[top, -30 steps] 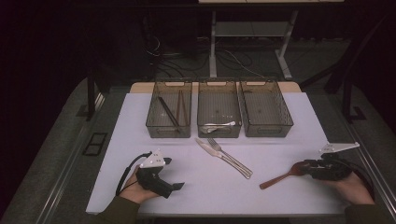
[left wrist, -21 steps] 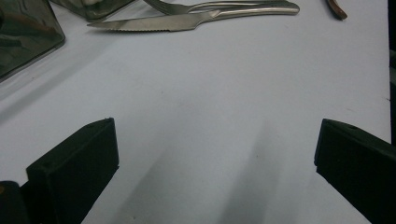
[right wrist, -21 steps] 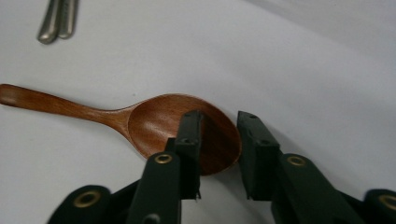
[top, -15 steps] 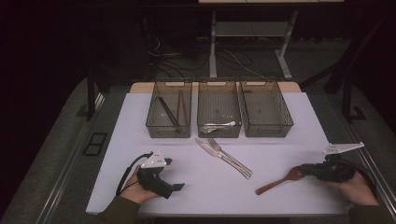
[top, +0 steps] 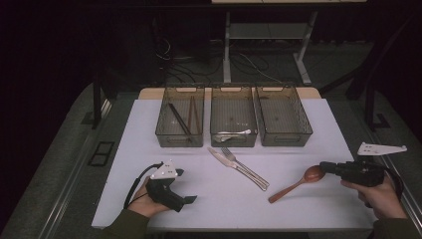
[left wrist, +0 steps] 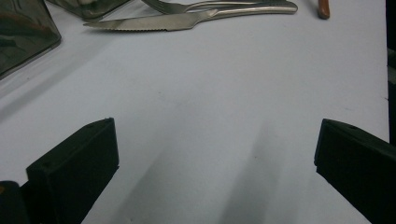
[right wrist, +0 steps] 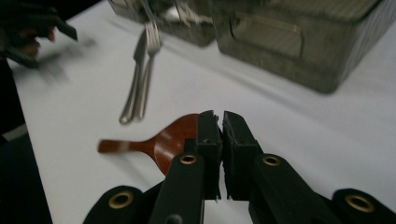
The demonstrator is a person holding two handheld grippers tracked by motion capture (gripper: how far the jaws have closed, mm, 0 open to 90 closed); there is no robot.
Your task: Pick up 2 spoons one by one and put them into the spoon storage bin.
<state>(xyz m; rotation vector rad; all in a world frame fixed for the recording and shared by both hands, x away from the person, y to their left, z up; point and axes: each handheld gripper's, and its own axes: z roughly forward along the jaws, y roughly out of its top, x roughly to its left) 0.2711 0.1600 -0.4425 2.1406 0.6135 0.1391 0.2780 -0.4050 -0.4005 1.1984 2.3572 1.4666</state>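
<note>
A brown wooden spoon (top: pixel 296 185) lies slanted at the table's front right, its handle tip toward the front. My right gripper (top: pixel 324 167) has just been closing and now pinches the rim of the spoon's bowl. In the right gripper view its jaws (right wrist: pixel 221 122) stand almost together, with the spoon (right wrist: pixel 163 142) sticking out to the left. My left gripper (top: pixel 189 200) rests on the table at the front left. Its jaws (left wrist: pixel 215 140) are wide apart with only bare table between them.
Three clear bins stand in a row at the back: the left bin (top: pixel 164 130) holds dark sticks, the middle bin (top: pixel 234 138) a pale utensil, the right bin (top: pixel 283 137) nothing visible. A steel knife (top: pixel 225 160) and fork (top: pixel 246 169) lie mid-table. The table's right edge is close to my right hand.
The right gripper's jaws closed onto the spoon's bowl, and the hand rose slightly with it. The left gripper stayed where it was.
</note>
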